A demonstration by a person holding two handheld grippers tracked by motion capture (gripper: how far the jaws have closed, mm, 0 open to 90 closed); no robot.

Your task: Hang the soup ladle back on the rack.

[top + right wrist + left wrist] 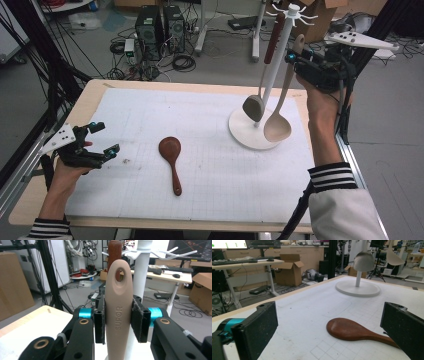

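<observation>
Right gripper (117, 320) clamps both pads on the upper handle of the beige ladle (278, 126), held upright just beside the white rack (278, 50); its hanging hole sits below the rack's hooks (172, 252), bowl above the base. Matte, stamped handle. Left gripper (102, 140) rests open, well apart.

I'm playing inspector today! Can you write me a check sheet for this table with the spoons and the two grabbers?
Surface: white gridded mat on a wooden table.
Job's things: beige ladle held up beside the white rack; grey spoon with a brown handle hangs on it; brown wooden spoon lies flat on the mat.
Clutter: nothing seen.
Grippers: right gripper shut on the ladle's handle; left gripper open, low over the mat.
Cables: a black one trails from the right gripper; tangles on the floor.
Surroundings: computer towers, cardboard boxes, desks.
</observation>
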